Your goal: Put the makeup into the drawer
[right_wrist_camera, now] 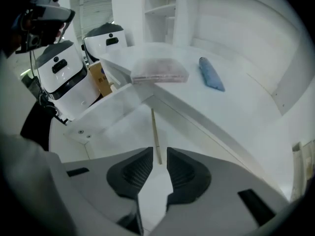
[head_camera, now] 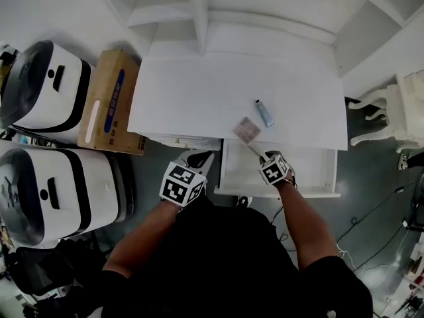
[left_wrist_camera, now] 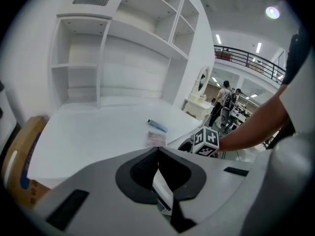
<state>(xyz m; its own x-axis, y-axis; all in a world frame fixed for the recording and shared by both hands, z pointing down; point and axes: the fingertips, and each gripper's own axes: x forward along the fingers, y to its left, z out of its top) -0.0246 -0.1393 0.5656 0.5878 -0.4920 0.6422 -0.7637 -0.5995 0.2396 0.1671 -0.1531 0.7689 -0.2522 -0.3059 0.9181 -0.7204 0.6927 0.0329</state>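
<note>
A white desk (head_camera: 199, 91) carries a blue tube (head_camera: 264, 112) and a flat pink palette (head_camera: 246, 130) near its front edge. Below them the drawer (head_camera: 278, 192) stands pulled out. A thin pale stick (right_wrist_camera: 154, 132) lies on the drawer floor (right_wrist_camera: 123, 107). My right gripper (head_camera: 264, 156) hangs over the drawer, pointing steeply down, jaws open, with the stick's near end seen in the gap below them. In the right gripper view the palette (right_wrist_camera: 160, 71) and tube (right_wrist_camera: 211, 74) sit on the desk above. My left gripper (head_camera: 199, 159) is shut and holds nothing, left of the drawer.
A cardboard box (head_camera: 109, 101) stands left of the desk, with two white machines (head_camera: 43, 85) (head_camera: 46, 191) beside it. White shelves (head_camera: 199, 5) rise at the desk's back. An ornate white piece of furniture (head_camera: 397, 111) stands at the right. Cables lie on the floor.
</note>
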